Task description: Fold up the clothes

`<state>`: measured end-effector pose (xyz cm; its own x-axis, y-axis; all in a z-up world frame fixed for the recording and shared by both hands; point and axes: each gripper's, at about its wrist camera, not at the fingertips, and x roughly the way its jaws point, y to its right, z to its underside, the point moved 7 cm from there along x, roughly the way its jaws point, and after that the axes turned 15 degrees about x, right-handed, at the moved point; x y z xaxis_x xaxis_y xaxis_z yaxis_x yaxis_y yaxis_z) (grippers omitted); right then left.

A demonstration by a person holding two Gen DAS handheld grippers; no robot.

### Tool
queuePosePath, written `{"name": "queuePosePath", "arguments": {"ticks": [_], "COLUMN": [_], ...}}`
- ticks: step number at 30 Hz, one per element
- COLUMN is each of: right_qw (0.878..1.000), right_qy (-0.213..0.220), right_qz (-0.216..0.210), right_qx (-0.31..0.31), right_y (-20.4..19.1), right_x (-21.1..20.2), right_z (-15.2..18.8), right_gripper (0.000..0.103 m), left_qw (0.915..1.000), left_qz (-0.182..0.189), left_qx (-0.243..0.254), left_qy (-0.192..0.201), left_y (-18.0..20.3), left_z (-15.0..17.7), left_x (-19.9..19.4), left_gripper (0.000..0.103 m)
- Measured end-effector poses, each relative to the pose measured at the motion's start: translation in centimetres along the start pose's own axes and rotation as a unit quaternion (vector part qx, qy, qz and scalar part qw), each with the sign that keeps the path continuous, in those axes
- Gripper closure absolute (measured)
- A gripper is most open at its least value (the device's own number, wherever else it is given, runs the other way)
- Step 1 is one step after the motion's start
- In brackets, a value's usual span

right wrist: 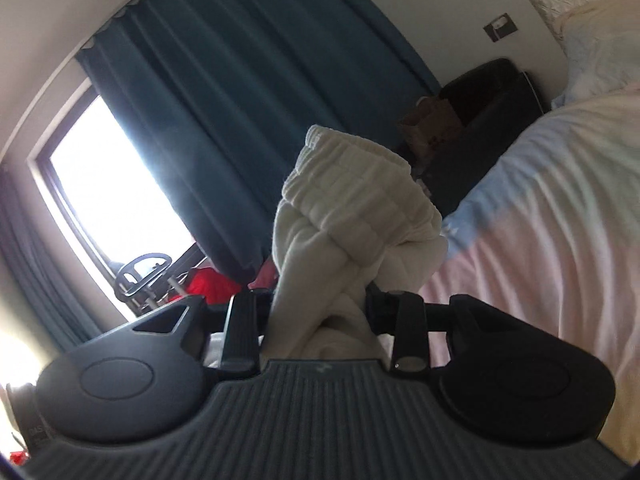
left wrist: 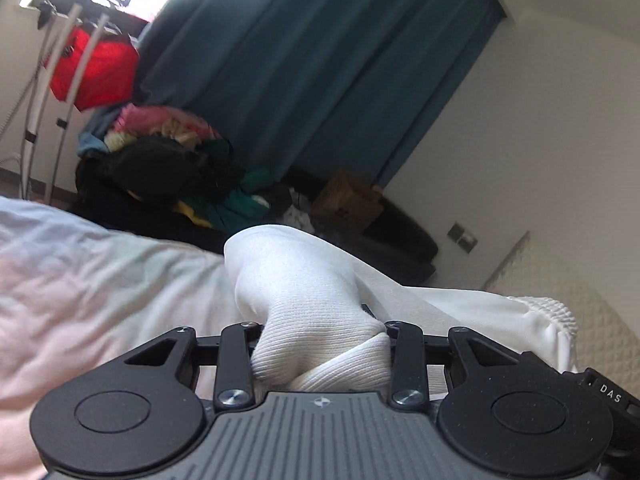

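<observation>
A white ribbed garment (left wrist: 304, 292) bulges up between the jaws of my left gripper (left wrist: 320, 344), which is shut on a thick bunch of it. The cloth trails off to the right to a gathered elastic edge (left wrist: 556, 316) over the bed. In the right wrist view the same cream-white garment (right wrist: 352, 216) stands up in folds with its ribbed band on top, and my right gripper (right wrist: 320, 312) is shut on it. The fingertips of both grippers are buried in the fabric.
A bed with a pale pink and blue cover (left wrist: 100, 280) lies under both grippers (right wrist: 540, 240). Beyond it hang teal curtains (left wrist: 320, 60) beside a bright window (right wrist: 112, 192). A heap of clothes (left wrist: 168, 160), a red item on a stand (left wrist: 96, 68) and a dark armchair (right wrist: 484, 92) line the wall.
</observation>
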<state>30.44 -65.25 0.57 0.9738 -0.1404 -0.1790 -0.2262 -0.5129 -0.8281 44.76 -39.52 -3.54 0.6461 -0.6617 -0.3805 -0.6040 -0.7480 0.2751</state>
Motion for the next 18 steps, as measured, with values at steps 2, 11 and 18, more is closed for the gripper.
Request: {"name": "queuePosePath", "arguments": {"ticks": [2, 11, 18], "right_qw": [1.000, 0.990, 0.971], "right_qy": [-0.005, -0.025, -0.066], "right_qz": [0.022, 0.089, 0.203], "right_qx": [0.021, 0.108, 0.111], "right_y": [3.4, 14.3, 13.1], "right_x": [1.6, -0.7, -2.0], "right_z": [1.0, 10.4, 10.9], "right_gripper": [0.067, 0.061, 0.054], "left_qw": [0.9994, 0.9869, 0.9755], "left_qz": [0.005, 0.025, -0.041], "left_qx": [0.007, 0.095, 0.154], "left_qy": [-0.033, -0.128, -0.152], "left_y": [-0.8, -4.5, -3.2], "left_z": [2.3, 12.7, 11.5], "left_x": [2.9, 4.7, 0.6], "left_gripper": [0.065, 0.050, 0.021]}}
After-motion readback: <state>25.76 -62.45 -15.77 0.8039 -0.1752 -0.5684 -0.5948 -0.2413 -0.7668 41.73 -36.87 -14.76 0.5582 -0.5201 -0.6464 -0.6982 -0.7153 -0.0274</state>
